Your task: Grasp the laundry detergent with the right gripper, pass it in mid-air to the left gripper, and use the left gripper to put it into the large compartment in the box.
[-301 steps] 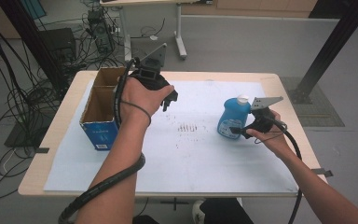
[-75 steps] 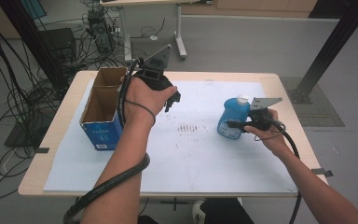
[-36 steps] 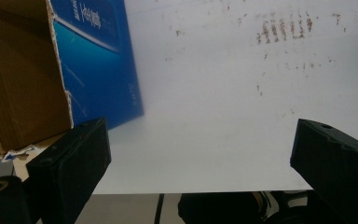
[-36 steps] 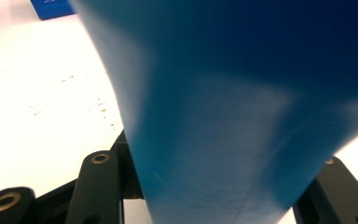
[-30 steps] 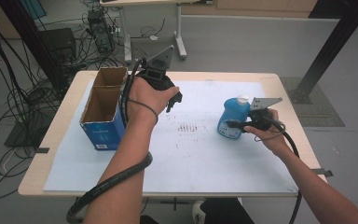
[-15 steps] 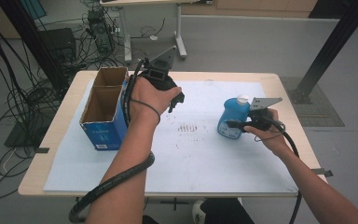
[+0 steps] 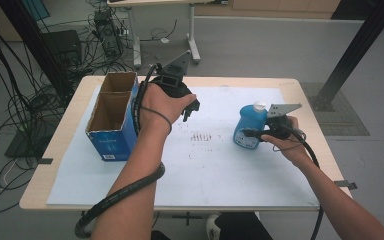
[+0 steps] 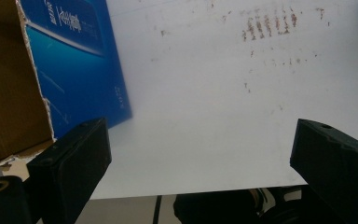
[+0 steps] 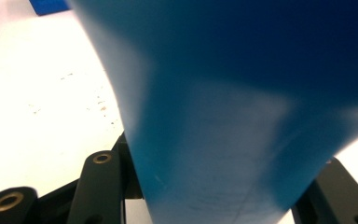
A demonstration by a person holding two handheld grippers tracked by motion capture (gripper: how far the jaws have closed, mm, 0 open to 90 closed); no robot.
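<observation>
Currently the right gripper (image 7: 250, 134) is clamped on the upright blue bottle (image 7: 248, 125); the cardboard box (image 7: 111, 116) lies at nine o'clock, nearer the wide-open, empty left gripper (image 7: 192, 107).

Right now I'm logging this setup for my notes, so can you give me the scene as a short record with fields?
surface: white sheet on a wooden table
bottle: blue bottle, white cap, upright at the sheet's right
right gripper: shut on the bottle's lower body
box: open blue cardboard box, two compartments, at the sheet's left edge
left gripper: open, holding nothing, above the sheet beside the box
marks: brown specks mid-sheet
</observation>
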